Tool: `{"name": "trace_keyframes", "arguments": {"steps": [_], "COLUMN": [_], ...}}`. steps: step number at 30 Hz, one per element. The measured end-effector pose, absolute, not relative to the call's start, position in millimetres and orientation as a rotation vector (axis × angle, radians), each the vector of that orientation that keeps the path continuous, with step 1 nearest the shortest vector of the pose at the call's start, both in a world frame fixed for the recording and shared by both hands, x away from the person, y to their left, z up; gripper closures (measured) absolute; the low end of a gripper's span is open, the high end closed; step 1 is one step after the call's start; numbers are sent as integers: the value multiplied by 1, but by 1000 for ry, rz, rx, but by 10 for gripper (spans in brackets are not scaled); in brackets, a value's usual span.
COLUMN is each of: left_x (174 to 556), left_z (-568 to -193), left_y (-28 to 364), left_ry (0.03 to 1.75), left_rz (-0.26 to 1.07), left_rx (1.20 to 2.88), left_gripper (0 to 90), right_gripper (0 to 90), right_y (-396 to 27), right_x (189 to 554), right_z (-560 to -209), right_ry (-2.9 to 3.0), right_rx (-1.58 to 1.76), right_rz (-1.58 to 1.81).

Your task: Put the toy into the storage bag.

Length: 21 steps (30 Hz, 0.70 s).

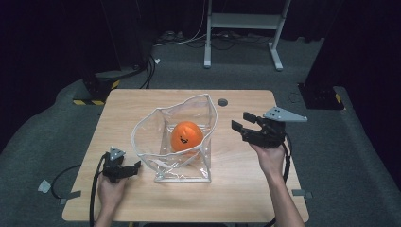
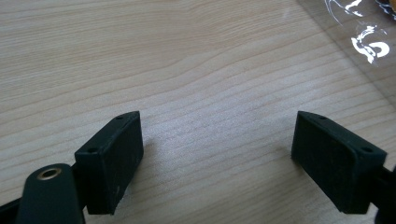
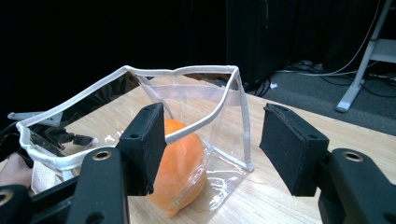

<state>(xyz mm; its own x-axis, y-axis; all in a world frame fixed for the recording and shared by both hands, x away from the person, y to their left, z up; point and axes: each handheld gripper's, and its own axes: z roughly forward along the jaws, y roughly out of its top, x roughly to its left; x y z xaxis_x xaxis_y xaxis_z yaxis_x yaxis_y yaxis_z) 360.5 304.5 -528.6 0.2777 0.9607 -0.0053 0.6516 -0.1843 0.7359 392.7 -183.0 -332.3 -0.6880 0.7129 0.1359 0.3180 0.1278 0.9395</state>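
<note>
Orange ball [image 1: 186, 136] sits inside the clear bag [image 1: 201, 118] between my grippers; my left gripper [image 1: 135, 168] and right gripper [image 1: 242, 121] both gape wide, holding nothing.

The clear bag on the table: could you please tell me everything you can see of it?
The clear bag looks like soft transparent plastic edged with white piping. It stands upright near the middle of the wooden table, its mouth gaping wide and its rim wavy. Inside sits an orange ball with a dark smiling face, resting against the front wall. The walls are creased and catch glare. Neither gripper touches it: the left gripper lies beside its left corner, the right gripper is held to its right.
</note>
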Motion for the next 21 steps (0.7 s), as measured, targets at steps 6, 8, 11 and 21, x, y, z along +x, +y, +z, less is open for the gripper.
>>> {"name": "trace_keyframes", "arguments": {"steps": [6,8,11,21], "left_x": [360,360,360,360], "left_z": [-529,-529,-529,-529], "left_y": [305,305,304,304], "left_ry": [1446,1447,1447,1447], "left_rz": [628,628,627,628], "left_rx": [1920,1920,1919,1920], "left_gripper": [168,168,168,168], "right_gripper": [396,397,397,397], "right_y": [-187,-190,-194,-208], "right_x": [389,387,385,377], "right_z": [-336,-339,-343,-355], "right_ry": [2056,2043,2029,1998], "right_rx": [1007,1016,1032,1070], "right_rz": [1581,1589,1598,1610]}}
